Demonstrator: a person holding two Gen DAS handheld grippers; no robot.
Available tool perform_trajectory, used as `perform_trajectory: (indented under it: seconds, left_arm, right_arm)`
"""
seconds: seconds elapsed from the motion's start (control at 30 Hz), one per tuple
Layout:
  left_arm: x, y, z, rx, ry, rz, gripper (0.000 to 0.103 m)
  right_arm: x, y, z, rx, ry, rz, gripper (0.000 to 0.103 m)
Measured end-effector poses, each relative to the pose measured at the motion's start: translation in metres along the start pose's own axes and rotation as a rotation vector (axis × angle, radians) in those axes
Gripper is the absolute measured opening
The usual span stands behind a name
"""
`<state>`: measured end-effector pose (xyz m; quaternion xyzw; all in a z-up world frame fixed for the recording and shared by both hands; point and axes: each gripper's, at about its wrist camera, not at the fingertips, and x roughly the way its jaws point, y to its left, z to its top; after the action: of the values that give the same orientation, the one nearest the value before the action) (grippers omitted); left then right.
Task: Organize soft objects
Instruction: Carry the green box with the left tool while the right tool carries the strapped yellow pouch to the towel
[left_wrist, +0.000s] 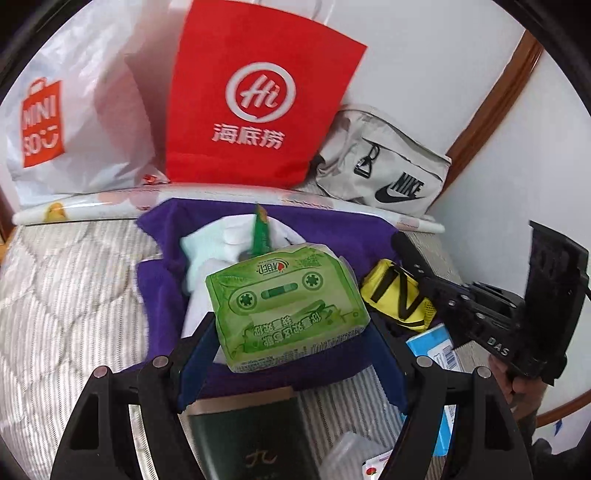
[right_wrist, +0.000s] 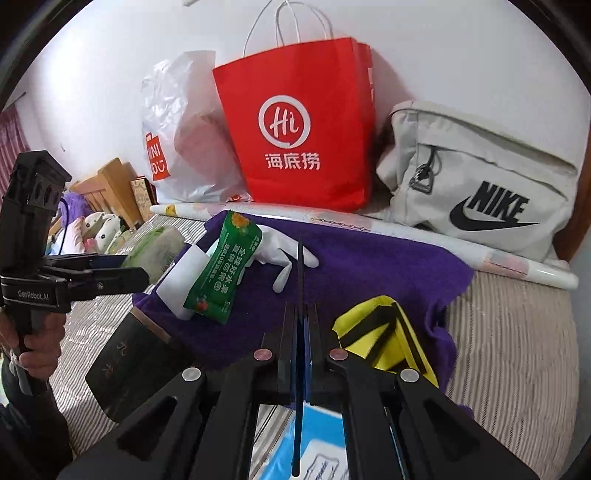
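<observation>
Green tissue pack (left_wrist: 286, 306) sits clamped between our left gripper (left_wrist: 291, 332) pads above the purple towel (right_wrist: 369, 266), hiding much of the white glove (right_wrist: 291, 254) from the left wrist view. Our right gripper (right_wrist: 301, 325) is clenched with a thin dark strip standing in its seam, tilted down over the towel beside the yellow strap (right_wrist: 384, 332). A hand (right_wrist: 35, 354) grips the left handle.

Home bedroom. Quilted striped bed (right_wrist: 517, 350) against white wall; wooden headboard (right_wrist: 110, 184) and plush toys (right_wrist: 99, 229) at far left edge; red shopping bag (right_wrist: 303, 125), white plastic bag (right_wrist: 177, 129) and grey sling bag (right_wrist: 480, 177) along wall-side edge.
</observation>
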<state>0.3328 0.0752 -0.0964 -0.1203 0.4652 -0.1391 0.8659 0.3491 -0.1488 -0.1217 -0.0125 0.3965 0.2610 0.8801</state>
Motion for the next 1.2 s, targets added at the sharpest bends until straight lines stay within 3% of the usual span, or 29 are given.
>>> perform_trajectory:
  seconds: [0.3,0.5,0.7,1.2]
  left_arm:
    - [0.035,-0.007,0.013,-0.003,0.067,-0.004,0.076]
    - [0.051,-0.006,0.017,0.007,0.087,0.066,0.076]
    - [0.058,0.003,0.016,-0.013,0.095,0.077,0.076]
    - [0.060,0.011,0.015,-0.029,0.100,0.037,0.076]
  right_arm:
    - [0.026,-0.005,0.004,-0.032,0.049,0.001,0.003]
    - [0.045,-0.015,0.000,-0.024,0.100,-0.002,0.003]
    - [0.054,-0.022,-0.003,0.001,0.136,0.007,0.004]
    - [0.066,-0.026,-0.004,0.033,0.191,-0.016,0.007]
